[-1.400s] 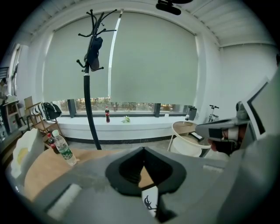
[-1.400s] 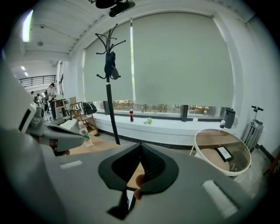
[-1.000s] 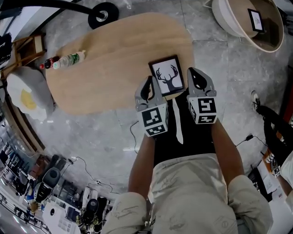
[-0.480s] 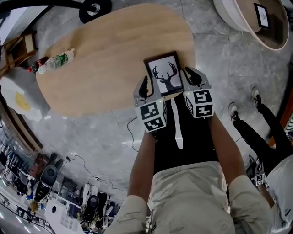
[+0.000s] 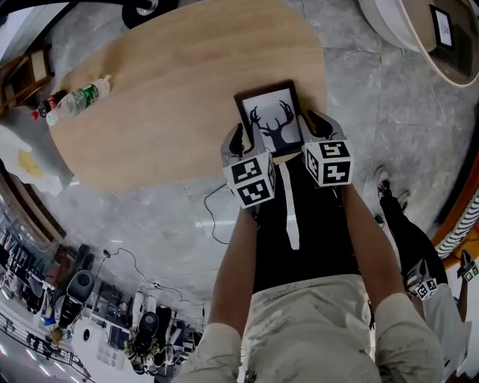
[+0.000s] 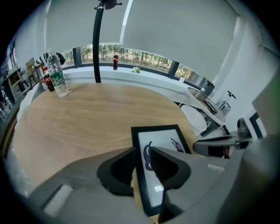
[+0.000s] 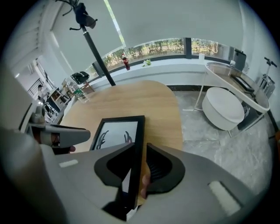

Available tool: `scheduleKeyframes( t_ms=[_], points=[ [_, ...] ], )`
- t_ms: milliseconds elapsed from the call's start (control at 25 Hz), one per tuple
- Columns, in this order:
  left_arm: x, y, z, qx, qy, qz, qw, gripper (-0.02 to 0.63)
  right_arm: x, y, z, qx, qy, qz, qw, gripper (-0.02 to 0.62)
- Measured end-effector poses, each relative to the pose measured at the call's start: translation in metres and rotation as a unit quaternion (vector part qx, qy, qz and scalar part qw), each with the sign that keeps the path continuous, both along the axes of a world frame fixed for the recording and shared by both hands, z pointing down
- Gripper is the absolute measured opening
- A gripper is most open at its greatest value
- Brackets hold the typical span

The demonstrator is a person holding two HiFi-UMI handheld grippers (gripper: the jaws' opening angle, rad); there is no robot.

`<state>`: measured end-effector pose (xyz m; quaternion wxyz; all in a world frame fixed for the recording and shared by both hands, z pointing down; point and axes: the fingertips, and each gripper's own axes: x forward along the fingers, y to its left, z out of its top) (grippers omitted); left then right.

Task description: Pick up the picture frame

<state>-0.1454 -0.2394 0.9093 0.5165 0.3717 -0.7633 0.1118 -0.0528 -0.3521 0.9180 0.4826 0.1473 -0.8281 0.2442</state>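
Observation:
The picture frame [image 5: 271, 123], black with a deer-antler print, lies flat near the front edge of the oval wooden table [image 5: 172, 97]. My left gripper [image 5: 236, 142] stands at its left side. In the left gripper view the jaws are opening, with the left edge of the frame [image 6: 164, 140] between them; a gap shows beside the left gripper's [image 6: 141, 151] pads. My right gripper [image 5: 318, 123] stands at the frame's right side. In the right gripper view the right edge of the frame [image 7: 116, 131] runs between the right gripper's [image 7: 141, 151] jaws, with a slit of wood showing by the right pad.
A clear water bottle [image 5: 75, 99] and a small dark bottle [image 5: 41, 112] lie at the table's far left. A black stand base [image 5: 142, 7] sits beyond the table. A white round seat [image 7: 225, 109] stands to the right, and another person's leg [image 5: 408, 232] is nearby.
Both grippers have come down and forward from above the table's front edge. They now straddle the frame's two side edges. The frame has not moved on the table.

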Motion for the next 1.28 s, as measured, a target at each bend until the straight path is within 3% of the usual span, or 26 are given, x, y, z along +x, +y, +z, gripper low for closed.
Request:
scheduleKeyframes(
  t_ms=[280,680,1000,1280],
  points=[
    [0.005,0.009,0.017,-0.011,0.022,0.0,0.9997,0.11,-0.002,0.012,0.013,-0.012,0.016,-0.02,1.0,0.097],
    [0.012,0.014,0.037,-0.017,0.06,-0.007,0.998,0.11,-0.002,0.018,0.024,-0.038,0.026,-0.011,0.999,0.086],
    [0.008,0.013,0.036,-0.016,0.062,0.005,0.9979,0.086,-0.004,0.015,0.025,-0.034,0.025,-0.023,0.999,0.075],
    [-0.004,0.001,0.011,-0.003,0.039,0.016,0.9991,0.084,-0.014,0.005,0.001,-0.013,0.005,-0.008,1.0,0.072]
  ],
)
